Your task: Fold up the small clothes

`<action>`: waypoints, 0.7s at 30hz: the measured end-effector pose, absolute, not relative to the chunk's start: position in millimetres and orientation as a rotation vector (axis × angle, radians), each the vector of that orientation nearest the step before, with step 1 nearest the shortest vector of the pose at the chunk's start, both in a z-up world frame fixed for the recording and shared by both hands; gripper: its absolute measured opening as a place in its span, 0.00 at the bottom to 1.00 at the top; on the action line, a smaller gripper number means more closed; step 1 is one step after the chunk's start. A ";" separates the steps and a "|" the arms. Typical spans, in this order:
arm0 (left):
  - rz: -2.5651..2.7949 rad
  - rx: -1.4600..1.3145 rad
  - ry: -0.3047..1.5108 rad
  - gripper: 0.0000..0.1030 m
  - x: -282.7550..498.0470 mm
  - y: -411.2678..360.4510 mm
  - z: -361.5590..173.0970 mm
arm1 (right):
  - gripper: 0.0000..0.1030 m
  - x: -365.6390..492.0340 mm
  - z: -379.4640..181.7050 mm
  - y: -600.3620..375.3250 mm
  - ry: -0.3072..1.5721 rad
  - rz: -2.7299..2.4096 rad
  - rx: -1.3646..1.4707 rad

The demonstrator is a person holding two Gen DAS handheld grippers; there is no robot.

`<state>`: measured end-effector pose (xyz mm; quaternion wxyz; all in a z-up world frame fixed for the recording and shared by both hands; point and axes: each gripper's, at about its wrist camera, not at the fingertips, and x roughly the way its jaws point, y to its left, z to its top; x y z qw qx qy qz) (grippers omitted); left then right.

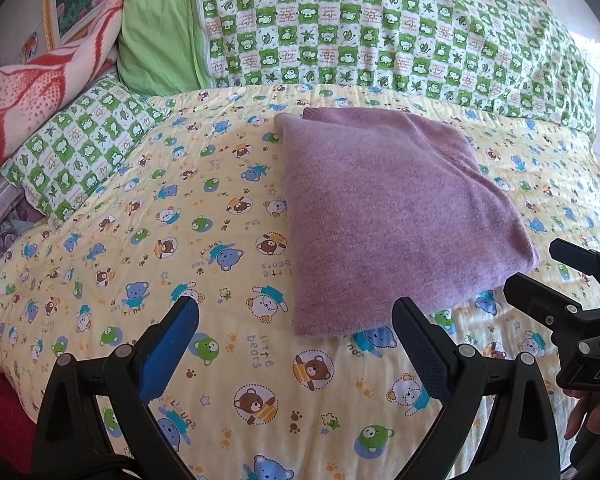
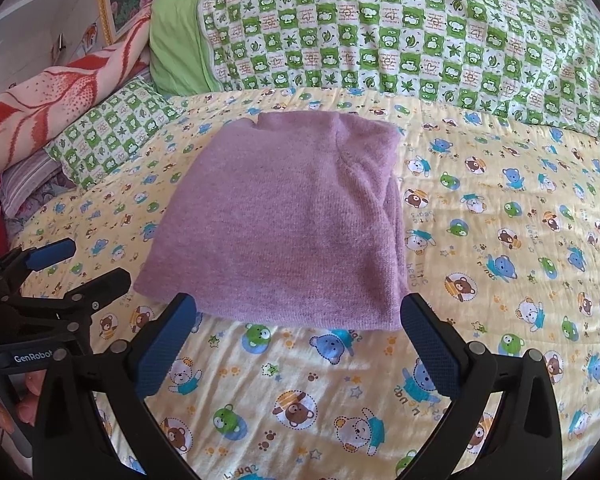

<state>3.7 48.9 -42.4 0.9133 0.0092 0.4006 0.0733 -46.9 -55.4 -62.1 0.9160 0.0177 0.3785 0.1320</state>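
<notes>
Above bedspread [image 1: 228, 360], left hand-held gripper [image 1: 296, 332] agape, right hand-held gripper [image 2: 298, 320] agape, near folded sweater [image 2: 284, 220]

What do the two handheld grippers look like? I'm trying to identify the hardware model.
Both the left gripper and the right gripper have black plastic frames with silver rivets at the pivots and two fingers faced with textured blue pads. White lettering reads "GenRobot" on the left one; the right shows "DAS". No cables show.
</notes>
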 end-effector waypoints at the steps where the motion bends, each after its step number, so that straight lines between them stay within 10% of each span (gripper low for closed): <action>1: 0.150 0.019 0.826 0.95 3.9 49.2 -42.4 | 0.99 -46.7 -62.4 -55.8 0.779 0.271 0.035; 21: 0.140 0.015 0.831 0.95 16.1 54.2 -43.4 | 0.99 -43.3 -60.2 -56.9 0.775 0.270 0.040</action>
